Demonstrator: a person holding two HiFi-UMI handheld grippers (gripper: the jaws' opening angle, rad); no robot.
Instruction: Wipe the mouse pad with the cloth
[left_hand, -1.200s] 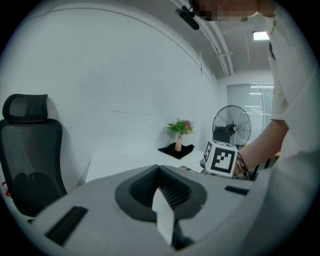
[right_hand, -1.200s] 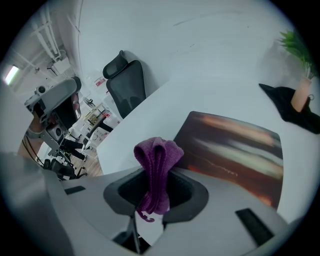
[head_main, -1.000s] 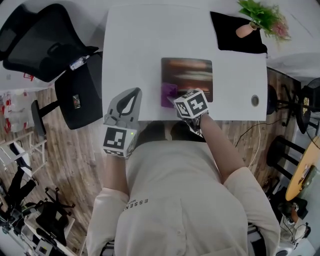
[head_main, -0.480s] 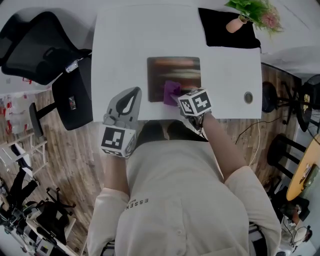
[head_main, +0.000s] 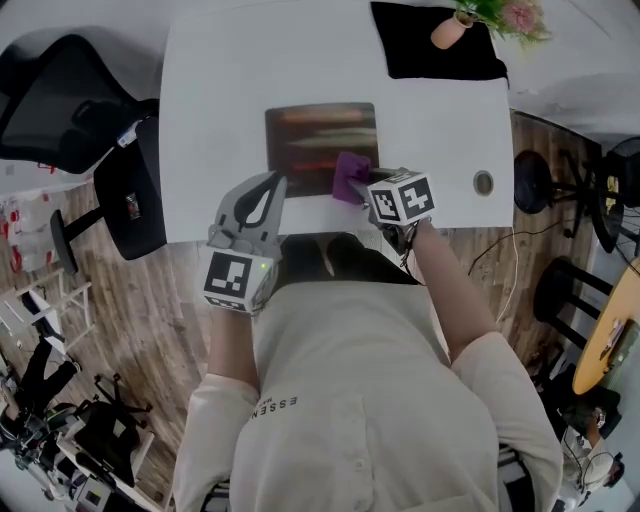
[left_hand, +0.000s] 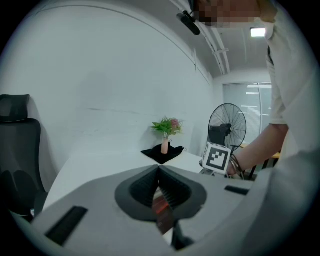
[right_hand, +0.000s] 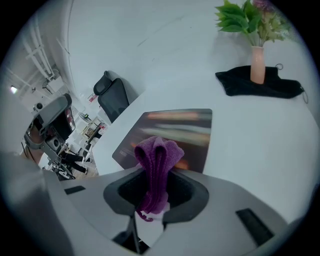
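**Cloth held at the near right corner of the mouse pad**

*Head view.* The mouse pad (head_main: 315, 140) lies flat on the white tabletop (head_main: 220, 80). The right claw (head_main: 364, 188) holds the purple cloth (head_main: 351, 176) over the pad's near right corner, so the cloth overlaps the pad's edge. The left claw (head_main: 262, 188) hangs just off the pad's near left corner, above the tabletop's front edge, and does not touch the pad. A black mat (head_main: 440, 55) carrying a small vase (head_main: 444, 31) sits well beyond the pad's far right corner.

*Left gripper view.* The left claw's jaws stand together with nothing between them. A sliver of the pad's reddish print shows through the slit below their tips.

*Right gripper view.* The right claw (right_hand: 152, 192) is clamped on the cloth, which rises from the jaws as a folded hump (right_hand: 157, 155) in front of the pad's near edge. Most of the pad's surface (right_hand: 185, 127) stretches away beyond the cloth.

*Doing the step well (judgement).* Only a small fold of cloth meets the pad, so the strokes probably need to overlap in order to cover it all. Tilting the claw so the fold lies flatter should widen each pass. Pressure should be light, because the pad may slide on the smooth tabletop. The idle left claw could press on the pad's near left corner to pin it. Strokes toward the pad's far right corner should stop short of the mat and vase.
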